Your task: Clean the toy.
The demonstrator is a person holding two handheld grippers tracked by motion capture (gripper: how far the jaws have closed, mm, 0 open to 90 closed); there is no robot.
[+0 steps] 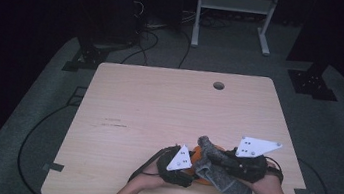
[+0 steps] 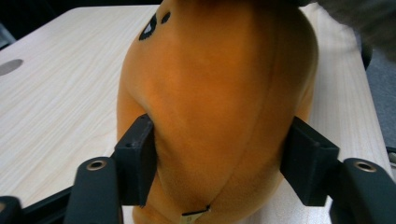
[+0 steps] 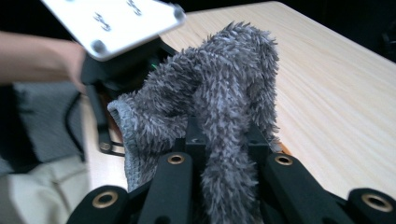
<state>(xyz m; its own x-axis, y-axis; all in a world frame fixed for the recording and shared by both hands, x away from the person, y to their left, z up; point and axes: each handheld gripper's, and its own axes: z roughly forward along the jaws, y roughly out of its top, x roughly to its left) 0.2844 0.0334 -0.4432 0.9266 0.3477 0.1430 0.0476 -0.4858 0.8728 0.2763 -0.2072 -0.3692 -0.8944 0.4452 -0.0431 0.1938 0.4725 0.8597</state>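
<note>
My left fingers (image 2: 135, 158) squeeze the orange plush (image 2: 219, 107); my right fingers (image 3: 254, 140), clamping the grey cloth (image 3: 219, 98), sit just beside it over the tabletop (image 1: 159, 105)

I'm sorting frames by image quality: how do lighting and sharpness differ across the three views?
High view: the table is lit, the room around it falls into near black, and everything looks soft. Left gripper view: the orange plush is evenly lit, slightly soft up close. Right gripper view: the grey fuzzy cloth is fairly crisp, while the white plate glares and blurs.
</note>
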